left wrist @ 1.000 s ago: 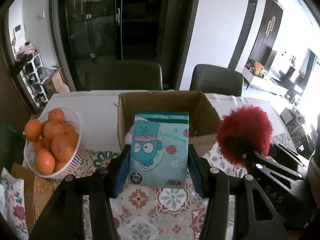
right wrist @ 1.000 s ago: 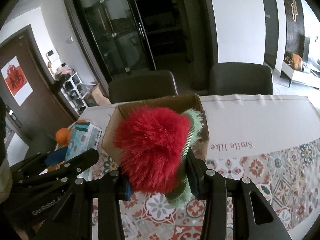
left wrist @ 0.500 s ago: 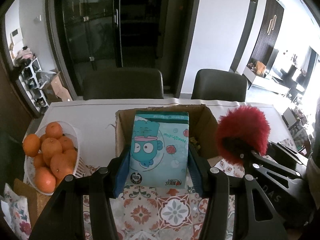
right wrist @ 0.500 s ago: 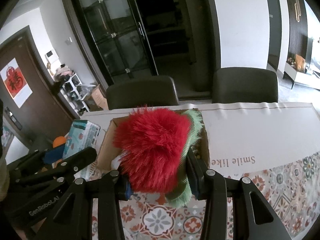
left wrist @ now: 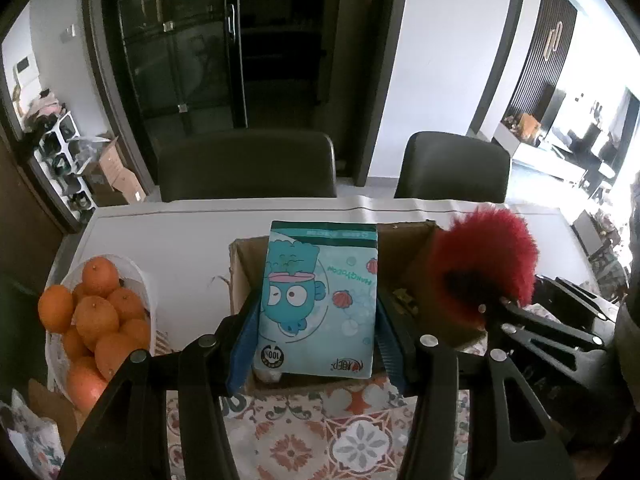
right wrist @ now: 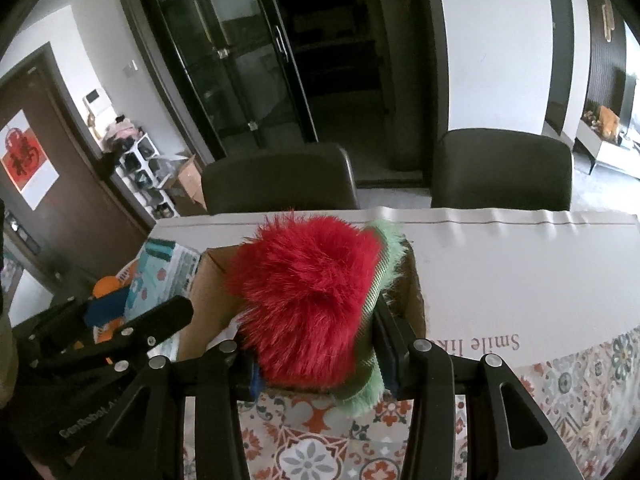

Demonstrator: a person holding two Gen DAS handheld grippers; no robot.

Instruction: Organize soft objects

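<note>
My left gripper (left wrist: 316, 324) is shut on a teal tissue pack (left wrist: 318, 300) with a cartoon fish, held upright over the near edge of the open cardboard box (left wrist: 240, 268). My right gripper (right wrist: 316, 344) is shut on a red furry plush with a green fringe (right wrist: 308, 296), held over the same box (right wrist: 208, 292). The plush also shows at the right of the left wrist view (left wrist: 486, 264), and the tissue pack at the left of the right wrist view (right wrist: 160, 276). The box's inside is mostly hidden.
A white basket of oranges (left wrist: 96, 320) stands left of the box. The table has a patterned cloth (left wrist: 340, 440) near me and white paper (right wrist: 520, 280) beyond. Two dark chairs (left wrist: 248, 168) stand at the far side.
Both grippers have risen and moved forward with their loads, so the box now lies lower in view and under the held objects.
</note>
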